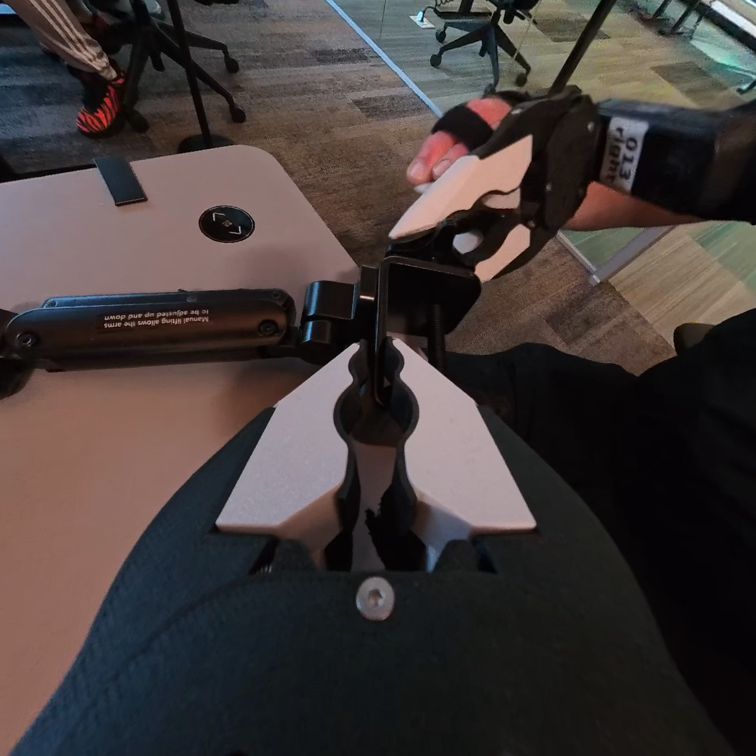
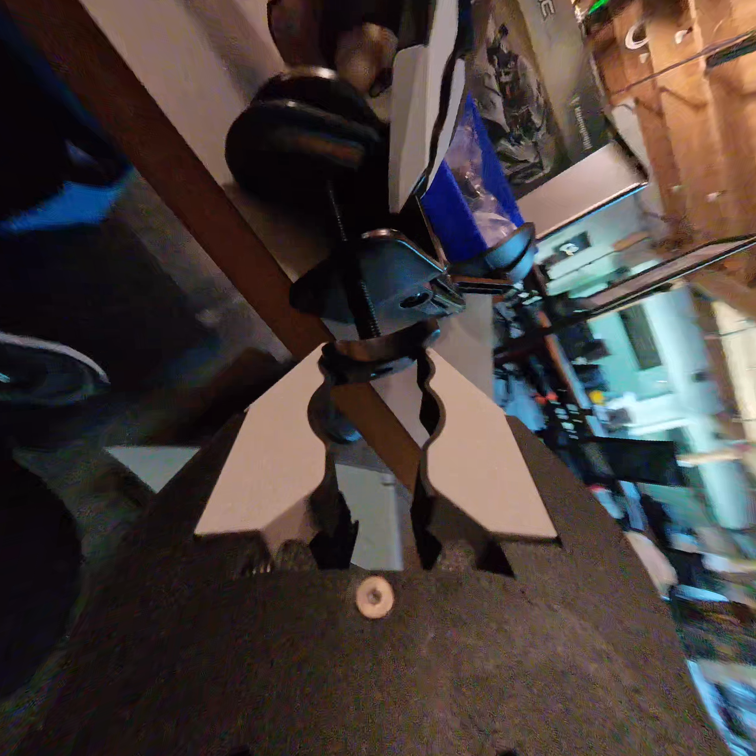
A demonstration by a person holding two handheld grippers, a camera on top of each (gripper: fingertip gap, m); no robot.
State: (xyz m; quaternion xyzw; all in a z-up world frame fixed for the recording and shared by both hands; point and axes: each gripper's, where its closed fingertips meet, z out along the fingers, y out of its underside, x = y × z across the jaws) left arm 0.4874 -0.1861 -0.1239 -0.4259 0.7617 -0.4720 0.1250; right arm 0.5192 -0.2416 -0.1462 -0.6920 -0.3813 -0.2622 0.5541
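Note:
A black monitor arm (image 1: 151, 323) lies on the pale table (image 1: 82, 470), with its C-clamp bracket (image 1: 425, 290) past the table's corner. My left gripper (image 1: 376, 352) is shut on the bracket's thin upright plate (image 1: 379, 368). My right gripper (image 1: 433, 245) comes in from the upper right and pinches the bracket's far end. In the right wrist view it (image 2: 372, 360) is closed around a black disc (image 2: 364, 362) at the end of the threaded screw (image 2: 365, 315). The left gripper's white fingers (image 2: 413, 122) show beyond the bracket (image 2: 392, 274). This view is blurred.
A round black inset (image 1: 226, 223) and a black strip (image 1: 118, 180) sit on the table's far part. Beyond it are a stand's base (image 1: 204, 141), office chairs (image 1: 487, 37) and a person's leg with a red-black shoe (image 1: 100, 106). Dark trousers (image 1: 613, 450) are at right.

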